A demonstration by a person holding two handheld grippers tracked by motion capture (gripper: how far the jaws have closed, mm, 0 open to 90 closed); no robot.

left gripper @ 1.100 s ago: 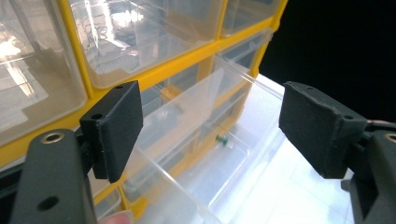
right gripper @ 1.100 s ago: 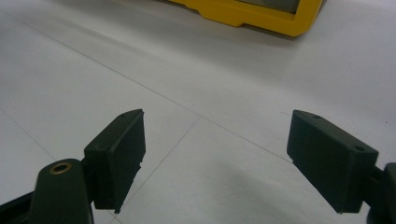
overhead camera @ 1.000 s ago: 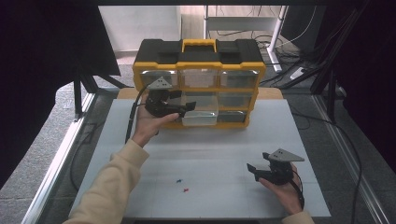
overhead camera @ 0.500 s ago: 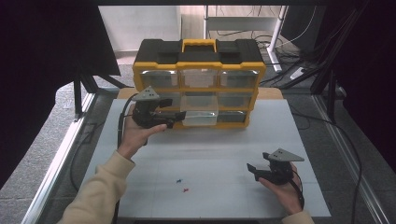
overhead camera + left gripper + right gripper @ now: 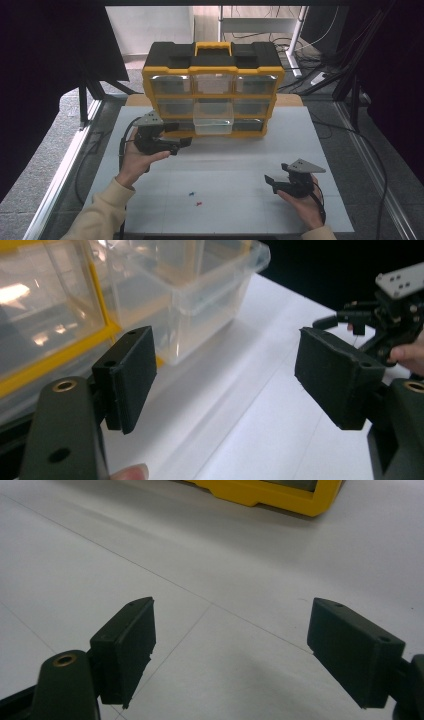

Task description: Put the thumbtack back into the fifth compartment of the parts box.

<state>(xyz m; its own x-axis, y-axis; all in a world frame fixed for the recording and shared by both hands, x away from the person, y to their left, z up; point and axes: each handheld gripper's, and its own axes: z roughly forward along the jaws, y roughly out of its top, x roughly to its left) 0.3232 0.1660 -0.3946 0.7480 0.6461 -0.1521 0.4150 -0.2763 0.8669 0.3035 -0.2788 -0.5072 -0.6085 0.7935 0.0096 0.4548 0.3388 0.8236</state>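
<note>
1. I have the left tongs (image 5: pixel 184 144) spread wide with nothing between the pads, just off the lower left corner of the yellow organiser (image 5: pixel 213 90). They point along its front towards the clear drawer (image 5: pixel 213 122), which sticks out of the bottom row's middle slot.
2. In the left gripper view the drawer (image 5: pixel 200 295) sits ahead and left of the tongs (image 5: pixel 227 375), apart from both pads. I judge this a stand-off spot for lining up on it.
3. I keep the right tongs (image 5: pixel 272 182) low over the white bench (image 5: pixel 240 170) at front right, well clear of the drawer. They gape with only bench between the pads (image 5: pixel 125 645), parked so they don't crowd the left side.
4. Two small bits, one blue (image 5: pixel 191 193) and one red (image 5: pixel 198 203), lie on the bench near the front.
5. Against a second ago, my left tongs have drawn back from the drawer, leftwards and towards me. The right tongs and drawer are unmoved.
</note>
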